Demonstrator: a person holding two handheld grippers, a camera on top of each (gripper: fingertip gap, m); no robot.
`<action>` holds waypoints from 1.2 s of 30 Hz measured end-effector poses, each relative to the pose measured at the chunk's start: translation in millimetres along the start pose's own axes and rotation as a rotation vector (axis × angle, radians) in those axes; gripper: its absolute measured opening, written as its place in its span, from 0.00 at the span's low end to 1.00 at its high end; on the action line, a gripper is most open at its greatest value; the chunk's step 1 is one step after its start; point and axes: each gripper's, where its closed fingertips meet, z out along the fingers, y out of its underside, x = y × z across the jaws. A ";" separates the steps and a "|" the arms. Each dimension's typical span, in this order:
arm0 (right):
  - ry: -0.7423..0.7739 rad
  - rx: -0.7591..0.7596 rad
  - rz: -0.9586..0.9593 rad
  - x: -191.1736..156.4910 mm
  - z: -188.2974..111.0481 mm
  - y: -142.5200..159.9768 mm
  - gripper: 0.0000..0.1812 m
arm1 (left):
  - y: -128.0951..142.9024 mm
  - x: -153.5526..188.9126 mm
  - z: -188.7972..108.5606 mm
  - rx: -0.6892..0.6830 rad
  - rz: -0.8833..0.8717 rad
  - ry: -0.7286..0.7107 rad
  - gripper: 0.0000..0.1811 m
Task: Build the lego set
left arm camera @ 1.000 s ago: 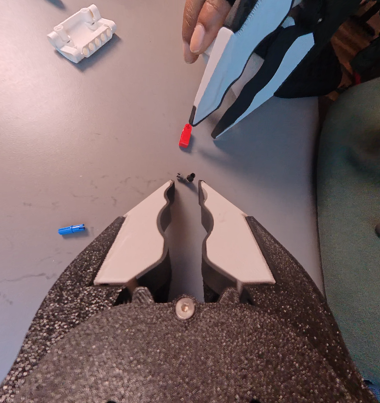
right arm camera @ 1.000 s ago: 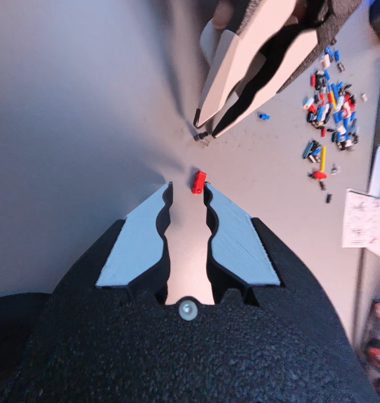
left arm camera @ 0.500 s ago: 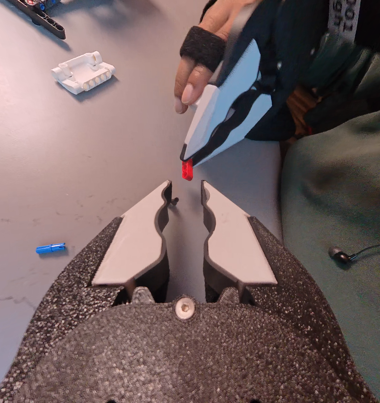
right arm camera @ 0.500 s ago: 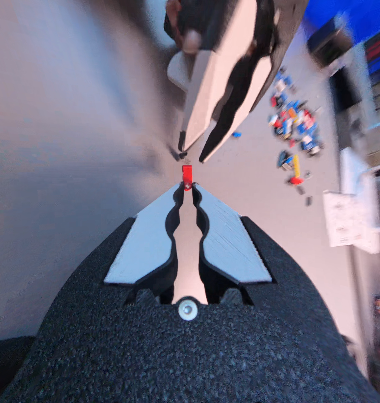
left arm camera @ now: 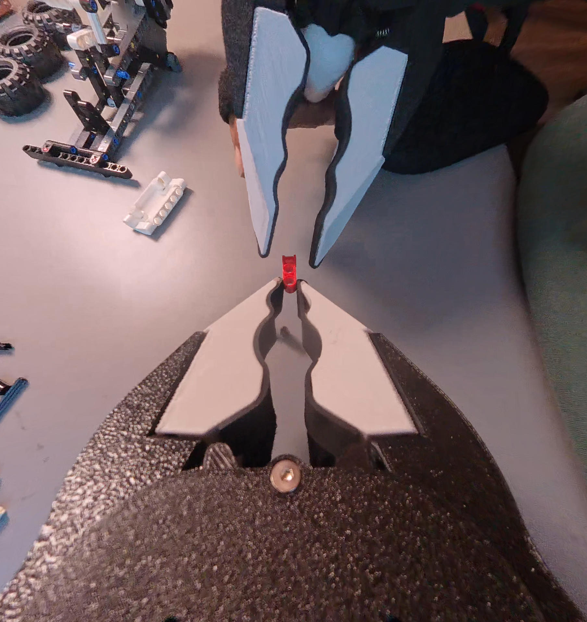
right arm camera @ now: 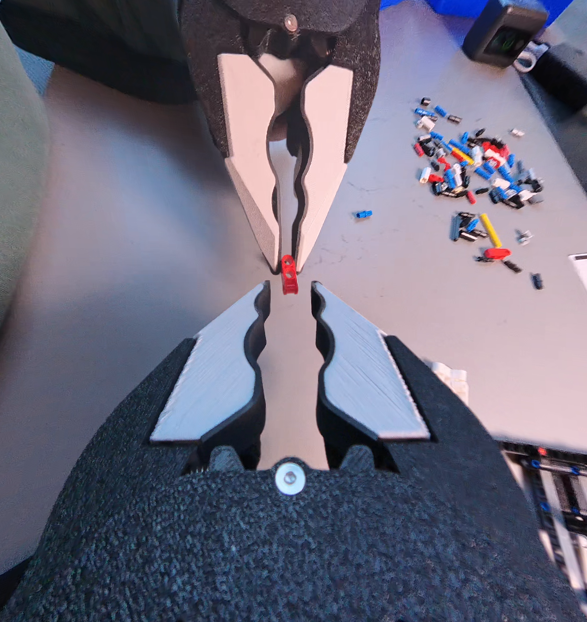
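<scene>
Above grey table (left arm camera: 83, 269), left tool (left arm camera: 289, 286) pinches red piece (left arm camera: 289, 274).

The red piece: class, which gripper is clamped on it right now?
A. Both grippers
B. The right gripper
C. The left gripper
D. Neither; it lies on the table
C. The left gripper has its fingertips pinched on the red piece, while the right gripper stands open with its tips apart on either side of the piece's free end.

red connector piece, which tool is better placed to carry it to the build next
Left. The left tool is shut on the red connector piece, while the right tool is open with its tips apart from it.
</scene>
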 end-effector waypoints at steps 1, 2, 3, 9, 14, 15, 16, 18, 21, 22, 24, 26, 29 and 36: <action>-0.026 -0.020 0.008 -2.9 2.1 3.5 0.11 | 0.0 -0.2 1.9 -0.001 0.019 -0.013 0.04; -0.039 -0.048 0.001 -5.2 4.8 8.2 0.09 | -0.9 0.8 3.1 0.004 0.027 -0.012 0.04; -0.028 -0.064 -0.018 -4.0 7.0 11.4 0.05 | 0.3 2.4 4.7 -0.003 0.029 -0.002 0.04; -0.046 -0.216 -0.121 -0.8 14.1 35.0 0.04 | 16.9 0.3 5.1 -0.079 0.001 0.024 0.14; -0.119 -0.288 -0.127 -1.5 17.8 39.8 0.05 | 30.4 -2.4 -7.2 -0.144 -0.035 0.057 0.14; -0.122 -0.292 -0.124 -0.1 18.2 39.6 0.06 | 35.1 -1.6 -5.7 -0.167 -0.033 0.060 0.13; -0.117 -0.292 -0.127 1.9 18.2 39.2 0.09 | 38.9 -0.8 -3.5 -0.186 -0.029 0.058 0.13; -0.105 -0.281 -0.123 3.9 16.8 37.2 0.12 | 40.4 -1.2 0.8 -0.193 -0.012 0.042 0.11; -0.051 -0.214 -0.088 7.5 12.9 27.3 0.13 | 37.2 -2.0 4.7 -0.179 0.000 0.023 0.07; -0.035 -0.190 -0.074 7.3 11.8 24.2 0.13 | 37.4 -3.0 5.7 -0.180 0.002 0.015 0.04; 0.005 -0.137 -0.069 5.4 10.3 16.6 0.12 | 36.2 -7.7 5.2 -0.174 -0.011 -0.008 0.03; 0.066 -0.076 -0.086 5.0 8.8 6.8 0.12 | 24.1 -11.2 -0.1 -0.100 -0.073 0.000 0.03; 0.210 0.019 -0.159 10.2 3.7 -11.9 0.12 | -9.1 -10.4 -16.5 0.123 -0.318 0.139 0.03; 0.596 0.079 -0.404 31.1 -12.9 -53.5 0.12 | -51.4 -33.8 -51.8 0.557 -0.902 0.437 0.03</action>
